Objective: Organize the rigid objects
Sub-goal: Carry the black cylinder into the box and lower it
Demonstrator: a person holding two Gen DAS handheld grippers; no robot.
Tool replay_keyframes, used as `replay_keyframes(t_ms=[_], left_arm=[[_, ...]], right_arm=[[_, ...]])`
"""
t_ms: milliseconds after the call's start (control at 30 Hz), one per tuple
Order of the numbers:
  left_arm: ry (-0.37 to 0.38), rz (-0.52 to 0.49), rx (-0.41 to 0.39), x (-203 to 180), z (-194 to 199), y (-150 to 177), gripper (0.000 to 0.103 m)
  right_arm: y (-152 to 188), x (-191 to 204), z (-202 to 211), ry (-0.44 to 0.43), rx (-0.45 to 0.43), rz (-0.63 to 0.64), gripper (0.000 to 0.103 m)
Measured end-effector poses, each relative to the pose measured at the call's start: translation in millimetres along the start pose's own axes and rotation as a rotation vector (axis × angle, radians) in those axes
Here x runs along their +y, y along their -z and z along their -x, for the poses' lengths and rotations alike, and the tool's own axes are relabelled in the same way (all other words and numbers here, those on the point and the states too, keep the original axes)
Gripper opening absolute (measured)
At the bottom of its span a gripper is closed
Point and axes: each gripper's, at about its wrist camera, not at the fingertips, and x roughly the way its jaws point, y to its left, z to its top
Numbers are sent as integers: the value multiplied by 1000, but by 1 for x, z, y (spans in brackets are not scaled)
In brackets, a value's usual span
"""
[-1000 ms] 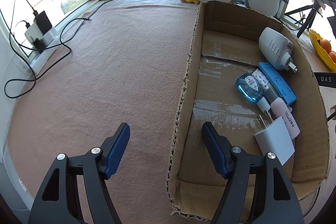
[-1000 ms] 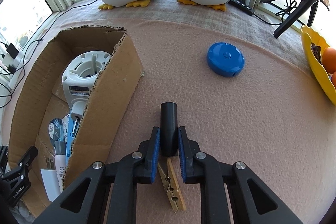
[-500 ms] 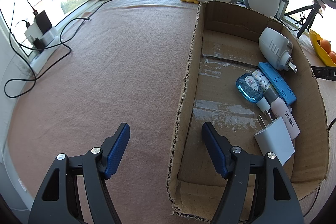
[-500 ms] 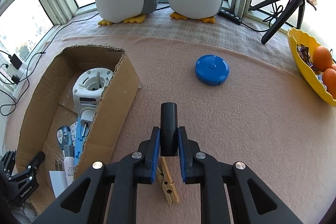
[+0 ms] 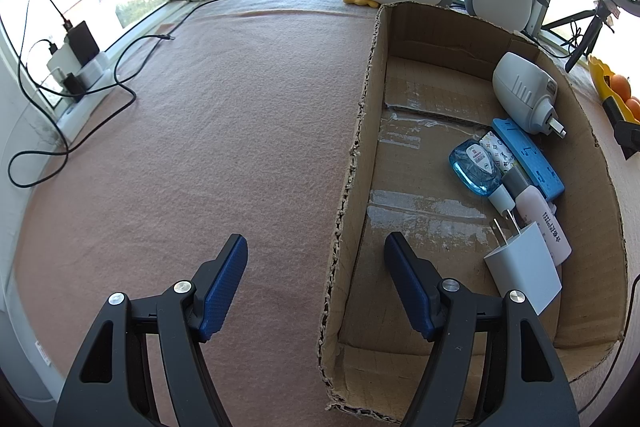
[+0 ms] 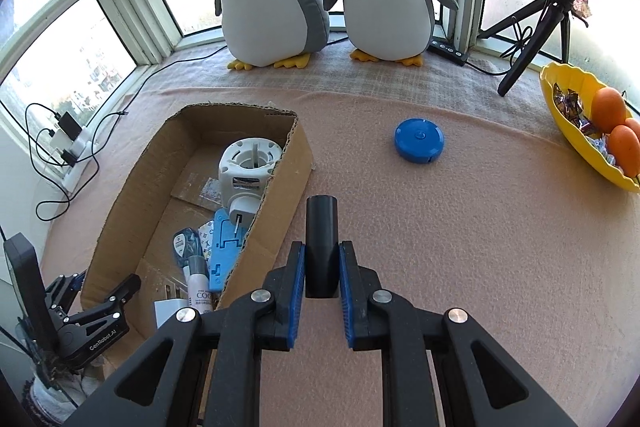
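Right gripper (image 6: 322,275), fingers pinching the black tube (image 6: 321,243), has lifted clear of the worktop; boxing in the cardboard box (image 6: 280,195) likely follows.

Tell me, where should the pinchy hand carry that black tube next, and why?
Probably sideways over the cardboard box and then let go. The right gripper is shut on the black tube above the mat, and the box beside it already holds other hard things, like the white charger.

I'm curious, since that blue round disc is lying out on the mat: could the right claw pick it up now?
Probably not yet: the right claw is already clamped on a black tube. Nothing lies between it and the blue disc.
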Motion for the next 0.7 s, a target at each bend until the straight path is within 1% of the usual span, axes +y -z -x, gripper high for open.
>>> replay_keyframes(t_ms=[367, 567, 700], left_arm=[[0, 0, 0, 0, 0, -1, 72], [0, 1, 0, 0, 0, 0, 72], [0, 0, -1, 0, 0, 0, 72]], right_arm=[[15, 49, 19, -87, -10, 86, 15], [23, 68, 15, -119, 9, 118, 15], [27, 77, 8, -118, 24, 142, 15]])
